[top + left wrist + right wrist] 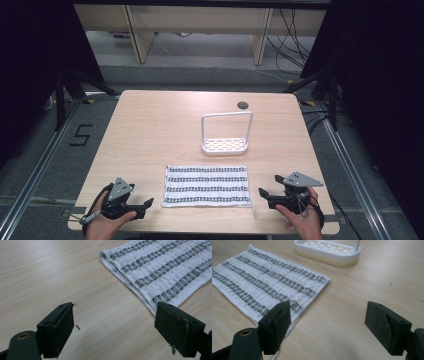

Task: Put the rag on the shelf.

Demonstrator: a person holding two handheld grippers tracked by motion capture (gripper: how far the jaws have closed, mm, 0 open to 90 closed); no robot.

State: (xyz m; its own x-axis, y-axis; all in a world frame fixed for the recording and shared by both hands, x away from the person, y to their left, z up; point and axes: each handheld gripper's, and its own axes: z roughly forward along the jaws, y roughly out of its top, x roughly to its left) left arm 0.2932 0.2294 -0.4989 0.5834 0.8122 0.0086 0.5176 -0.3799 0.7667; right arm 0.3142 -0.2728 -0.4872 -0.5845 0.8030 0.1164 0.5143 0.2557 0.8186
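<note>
While both grippers are waiting at the near edge of the table: a striped towel is lying flat between them, untouched.

Left gripper point(141, 206): its jaws are standing wide apart and holding nothing, with bare wood between them in the left gripper view.

Right gripper point(263, 192): its jaws are likewise spread wide and gripping nothing; its left jaw is overlapping the towel's near corner in its own view, though whether it is touching the cloth cannot be told.

Towel from the left jaws: the towel point(160, 272) is lying ahead and to the right of them, its short folded edge running toward the right jaw.

Towel from the right jaws: the towel point(267, 287) is spreading ahead and to the left of them, its end edge just beyond the left jaw.

Long axis: the towel point(206, 185) is stretching from one gripper to the other, stripes running the same way, so each hand is facing a short end.

Nearer hand: both are sitting just beside their own end, the right seemingly a little closer.

Beyond the towel: a white rack point(225, 144) with a tall hoop handle is standing farther out, apart from the cloth.
</note>
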